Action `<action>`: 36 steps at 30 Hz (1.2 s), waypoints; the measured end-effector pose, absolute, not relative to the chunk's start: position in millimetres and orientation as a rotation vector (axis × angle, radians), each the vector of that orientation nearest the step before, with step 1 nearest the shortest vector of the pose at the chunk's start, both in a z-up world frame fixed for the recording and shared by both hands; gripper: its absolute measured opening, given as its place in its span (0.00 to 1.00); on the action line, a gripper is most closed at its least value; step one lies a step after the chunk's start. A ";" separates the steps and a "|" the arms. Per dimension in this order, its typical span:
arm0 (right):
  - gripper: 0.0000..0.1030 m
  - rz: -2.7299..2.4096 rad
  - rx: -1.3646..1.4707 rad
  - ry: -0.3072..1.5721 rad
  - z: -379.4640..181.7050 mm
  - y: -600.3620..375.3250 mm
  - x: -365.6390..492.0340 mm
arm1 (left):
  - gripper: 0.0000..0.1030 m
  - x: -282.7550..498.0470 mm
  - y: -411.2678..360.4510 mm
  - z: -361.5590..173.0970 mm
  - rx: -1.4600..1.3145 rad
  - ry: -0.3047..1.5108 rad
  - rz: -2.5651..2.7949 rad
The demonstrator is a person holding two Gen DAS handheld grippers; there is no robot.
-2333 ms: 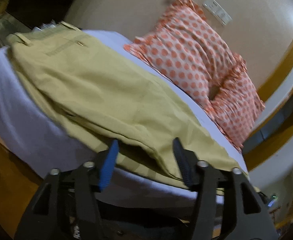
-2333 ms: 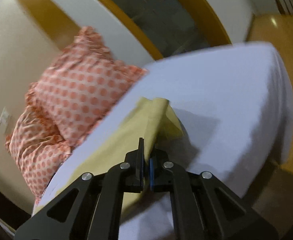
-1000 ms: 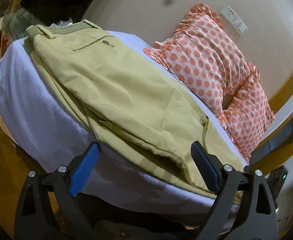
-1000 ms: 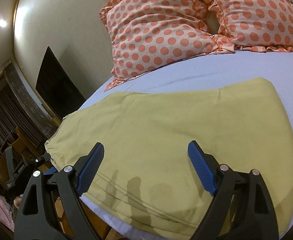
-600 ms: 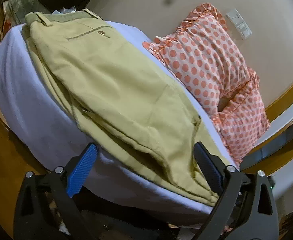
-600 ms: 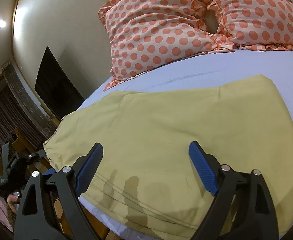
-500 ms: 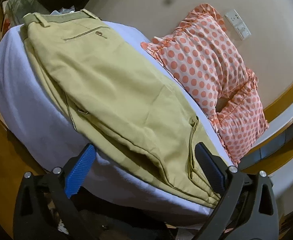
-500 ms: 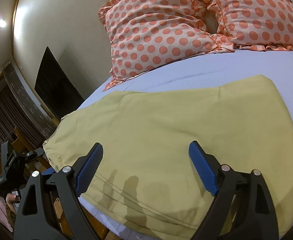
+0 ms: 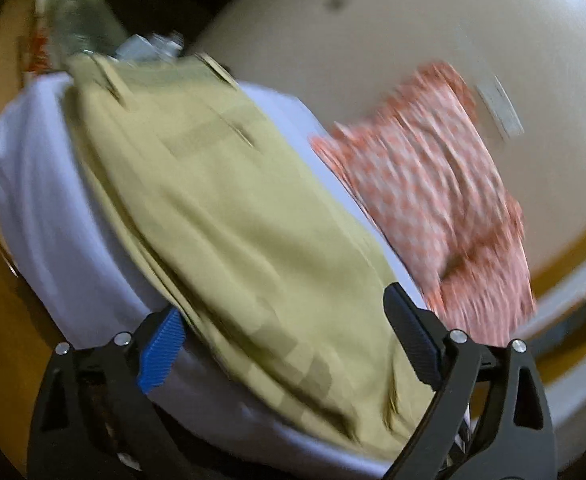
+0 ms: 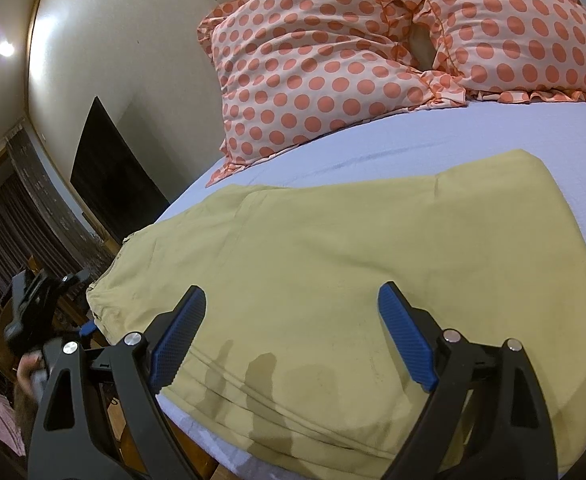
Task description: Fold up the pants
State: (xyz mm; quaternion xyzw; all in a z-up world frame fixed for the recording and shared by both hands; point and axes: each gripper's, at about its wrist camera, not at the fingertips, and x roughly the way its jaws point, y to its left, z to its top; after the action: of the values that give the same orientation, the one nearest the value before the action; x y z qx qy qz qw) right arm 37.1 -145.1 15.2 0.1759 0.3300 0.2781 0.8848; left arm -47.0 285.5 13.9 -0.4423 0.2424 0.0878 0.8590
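Khaki pants [image 10: 353,264] lie folded over on the white bed sheet [image 10: 493,136]. In the blurred left wrist view the pants [image 9: 229,216] run from the waistband at the far left corner to the fold near me. My left gripper [image 9: 289,344] is open and empty, its fingers either side of the pants' near end. My right gripper [image 10: 293,340] is open and empty, hovering just above the pants' near edge. The left gripper also shows in the right wrist view [image 10: 37,312], off the bed's left edge.
Two orange polka-dot pillows [image 10: 333,64] lean on the beige wall at the head of the bed. A dark panel [image 10: 113,176] and wooden furniture stand left of the bed. Wooden floor [image 9: 1,320] lies below the bed edge.
My right gripper let go of the pants' leg end about two seconds ago and now hovers open, still. My left gripper has swung closer over the pants' near end; its view blurs.
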 end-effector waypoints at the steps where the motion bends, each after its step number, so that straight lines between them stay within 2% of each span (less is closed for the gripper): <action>1: 0.87 0.577 0.368 0.682 15.5 -145.8 37.2 | 0.87 -46.0 302.4 13.8 -0.937 0.490 0.230; 5: 0.87 0.570 0.377 0.669 16.4 -150.4 37.7 | 0.75 -39.0 343.5 11.6 -1.013 0.468 0.268; 8: 0.87 0.566 0.382 0.657 16.9 -154.9 38.3 | 0.49 -34.8 362.5 10.9 -1.042 0.471 0.298; 9: 0.87 0.564 0.385 0.651 17.1 -157.0 38.6 | 0.27 -34.5 366.8 12.1 -1.033 0.475 0.313; 10: 0.87 0.562 0.387 0.645 17.6 -159.1 38.2 | 0.12 -31.2 369.8 16.6 -1.000 0.498 0.348; 13: 0.87 0.550 0.393 0.618 20.9 -170.3 36.7 | 0.11 -13.1 349.9 50.3 -0.778 0.533 0.390; 16: 0.87 0.509 0.420 0.580 25.0 -190.4 34.6 | 0.10 14.5 286.8 103.9 -0.447 0.515 0.336; 19: 0.87 0.429 0.471 0.543 30.0 -222.1 33.0 | 0.10 38.7 193.8 144.0 -0.188 0.486 0.172; 22: 0.87 0.330 0.508 0.508 33.8 -258.2 29.2 | 0.10 41.4 86.6 156.4 0.026 0.445 -0.086; 24: 0.87 0.266 0.541 0.488 35.9 -283.2 25.6 | 0.10 33.7 22.0 146.2 0.144 0.435 -0.252; 28: 0.87 0.198 0.620 0.490 32.5 -320.4 23.9 | 0.10 20.7 -88.2 76.3 0.370 0.561 -0.528; 31: 0.87 0.209 0.652 0.540 25.8 -332.8 34.2 | 0.11 10.8 -115.8 29.3 0.450 0.642 -0.574; 34: 0.86 0.282 0.645 0.633 16.3 -325.2 55.4 | 0.16 -12.7 -118.4 18.6 0.541 0.539 -0.543; 35: 0.84 0.305 0.630 0.681 12.0 -317.9 66.7 | 0.18 -17.6 -115.8 21.6 0.546 0.528 -0.551; 36: 0.77 0.316 0.612 0.713 8.3 -310.3 71.8 | 0.22 -23.6 -107.3 27.7 0.533 0.524 -0.571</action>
State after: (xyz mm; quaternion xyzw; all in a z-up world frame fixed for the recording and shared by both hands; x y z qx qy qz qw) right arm 71.8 -310.3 8.3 0.2936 0.3421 0.1516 0.8796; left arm -23.6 -107.3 27.7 0.2566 0.2524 -0.2752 0.8915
